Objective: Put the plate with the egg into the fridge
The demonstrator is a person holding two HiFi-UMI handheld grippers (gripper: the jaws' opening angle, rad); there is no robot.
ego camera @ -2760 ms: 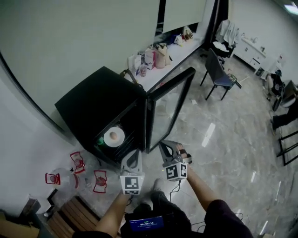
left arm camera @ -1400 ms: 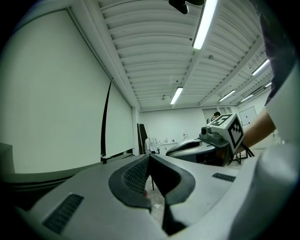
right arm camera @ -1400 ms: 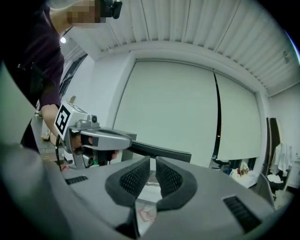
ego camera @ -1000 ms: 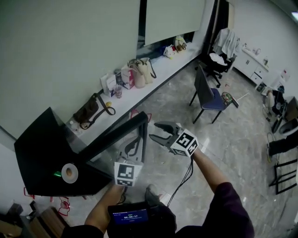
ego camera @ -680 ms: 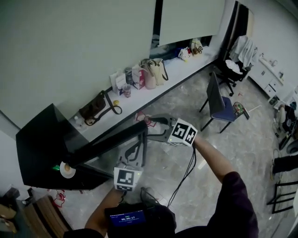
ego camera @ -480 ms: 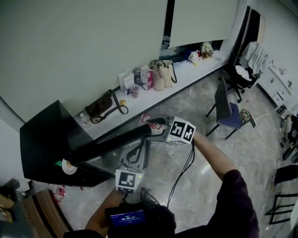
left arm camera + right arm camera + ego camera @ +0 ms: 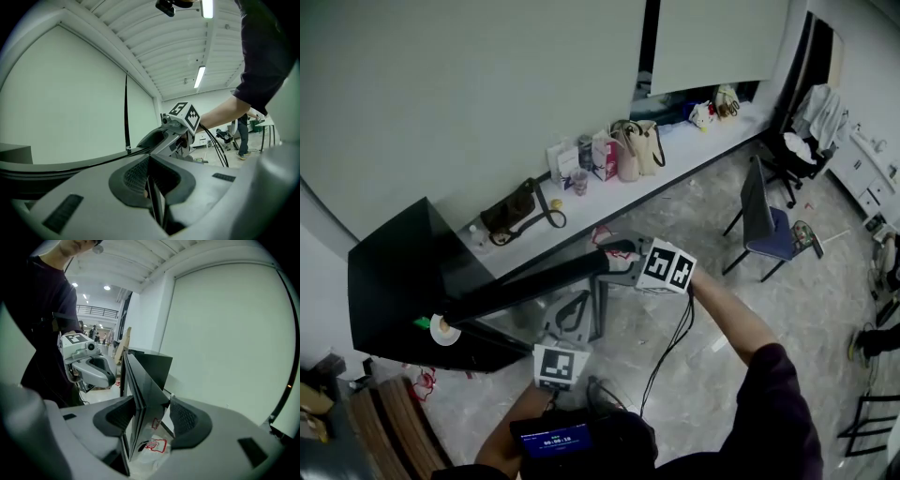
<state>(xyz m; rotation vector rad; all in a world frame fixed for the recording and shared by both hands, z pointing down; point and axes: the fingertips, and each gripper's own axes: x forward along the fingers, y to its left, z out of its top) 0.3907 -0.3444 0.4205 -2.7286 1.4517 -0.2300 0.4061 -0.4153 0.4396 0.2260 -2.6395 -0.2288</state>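
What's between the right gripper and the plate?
The fridge door: the head view shows its edge running from right gripper to plate; the right gripper view shows it between the jaws, which have just been closing.

In the head view the door (image 7: 534, 286) covers nearly all of the fridge (image 7: 403, 272) opening. Only part of the plate (image 7: 442, 329) shows past the door's edge, and the egg (image 7: 446, 330) on it is a dot too small to make out. The cartons and bags (image 7: 628, 150) on the tabletop (image 7: 694, 141) are too small to read. The bottom edge cuts off the person (image 7: 741, 422).
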